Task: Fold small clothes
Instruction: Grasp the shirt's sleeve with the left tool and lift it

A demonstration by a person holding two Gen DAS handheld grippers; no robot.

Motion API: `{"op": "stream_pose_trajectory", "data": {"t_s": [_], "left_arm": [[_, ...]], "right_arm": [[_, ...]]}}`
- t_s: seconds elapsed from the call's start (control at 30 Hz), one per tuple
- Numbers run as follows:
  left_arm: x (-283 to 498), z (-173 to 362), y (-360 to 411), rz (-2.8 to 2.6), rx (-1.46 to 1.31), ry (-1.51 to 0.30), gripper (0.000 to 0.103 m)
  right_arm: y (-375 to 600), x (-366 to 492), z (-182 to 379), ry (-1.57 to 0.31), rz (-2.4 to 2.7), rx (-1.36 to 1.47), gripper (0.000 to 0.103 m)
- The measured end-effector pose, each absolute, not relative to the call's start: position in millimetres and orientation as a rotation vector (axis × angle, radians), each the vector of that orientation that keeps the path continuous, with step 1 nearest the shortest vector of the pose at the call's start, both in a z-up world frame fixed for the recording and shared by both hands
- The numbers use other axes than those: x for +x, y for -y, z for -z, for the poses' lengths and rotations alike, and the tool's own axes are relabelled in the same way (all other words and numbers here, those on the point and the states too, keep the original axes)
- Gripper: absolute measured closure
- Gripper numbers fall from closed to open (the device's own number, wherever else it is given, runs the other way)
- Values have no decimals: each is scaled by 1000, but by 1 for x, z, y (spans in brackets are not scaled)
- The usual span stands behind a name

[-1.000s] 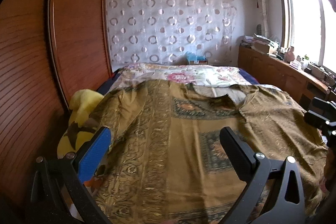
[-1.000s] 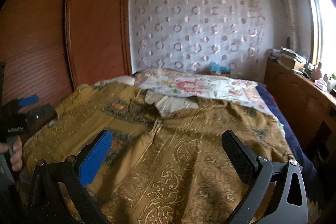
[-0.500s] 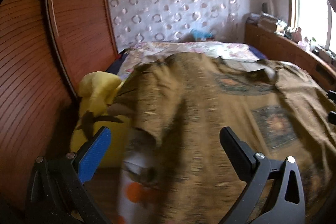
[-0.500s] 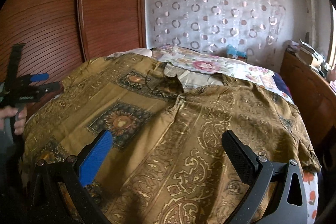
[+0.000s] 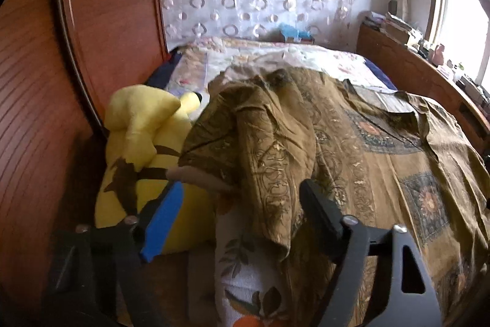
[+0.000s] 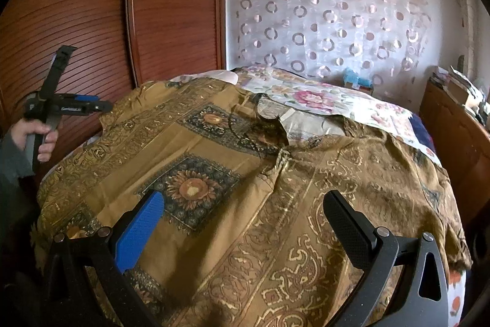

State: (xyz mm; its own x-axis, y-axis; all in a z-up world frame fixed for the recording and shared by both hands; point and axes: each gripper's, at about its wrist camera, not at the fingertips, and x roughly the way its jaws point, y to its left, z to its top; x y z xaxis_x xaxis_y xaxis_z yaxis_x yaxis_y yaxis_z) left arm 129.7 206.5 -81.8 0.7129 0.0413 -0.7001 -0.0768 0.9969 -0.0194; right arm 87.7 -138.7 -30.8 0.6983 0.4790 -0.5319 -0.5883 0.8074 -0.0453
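A brown and gold patterned shirt [image 6: 232, 186] lies spread front-up over the bed. Its left sleeve [image 5: 263, 143] hangs rumpled over the bed's left edge. My left gripper [image 5: 242, 204] is open at that edge, its jaws on either side of the sleeve's hanging hem. It also shows in the right wrist view [image 6: 61, 109], held in a hand beside the bed. My right gripper [image 6: 245, 219] is open and empty, hovering low over the shirt's front near the bottom hem.
A yellow plush toy [image 5: 144, 140] sits between the bed and the wooden wardrobe [image 5: 61, 51]. A floral bedsheet [image 6: 321, 100] covers the bed beyond the shirt. A wooden cabinet [image 5: 428, 75] with clutter runs along the right under the window.
My left gripper has swung left and down to the bed's left edge, now close to the hanging sleeve. My right gripper has dropped lower and nearer the shirt's front. Both stay open.
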Motion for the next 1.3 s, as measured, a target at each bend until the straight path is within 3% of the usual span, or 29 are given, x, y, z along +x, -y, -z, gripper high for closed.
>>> {"op": "stream_pose_trajectory", "data": {"t_s": [0.03,0.1,0.27,0.67,0.8,0.93,1.07,1.1,1.17,1.3], "left_arm": [[133,83,-204,-55,-46,-782,46],[138,84,-199,-48,-27,-794,55],[153,91,-205,-21,-47,-840,98],[154,33,-155,78,15,-731,99],[154,37,-126,130,58,-741,99],[144,50,-113,173,49,-765,91],[117,48,-119,191,-7,-723,59],[110,44,-123,177,-8,-706,57],[96,37,-127,151,-8,-677,37],[70,24,-141,108,-13,-615,25]], "right_arm": [[138,88,31,-528,-601,-220,0],[137,90,31,-529,-604,-218,0],[138,90,36,-541,-602,-213,0],[153,89,30,-537,-570,-182,0],[156,90,29,-539,-564,-176,0],[158,89,31,-544,-560,-180,0],[157,91,32,-552,-556,-190,0],[155,91,31,-552,-556,-193,0],[154,94,28,-552,-561,-202,0],[141,102,17,-535,-590,-218,0]]}}
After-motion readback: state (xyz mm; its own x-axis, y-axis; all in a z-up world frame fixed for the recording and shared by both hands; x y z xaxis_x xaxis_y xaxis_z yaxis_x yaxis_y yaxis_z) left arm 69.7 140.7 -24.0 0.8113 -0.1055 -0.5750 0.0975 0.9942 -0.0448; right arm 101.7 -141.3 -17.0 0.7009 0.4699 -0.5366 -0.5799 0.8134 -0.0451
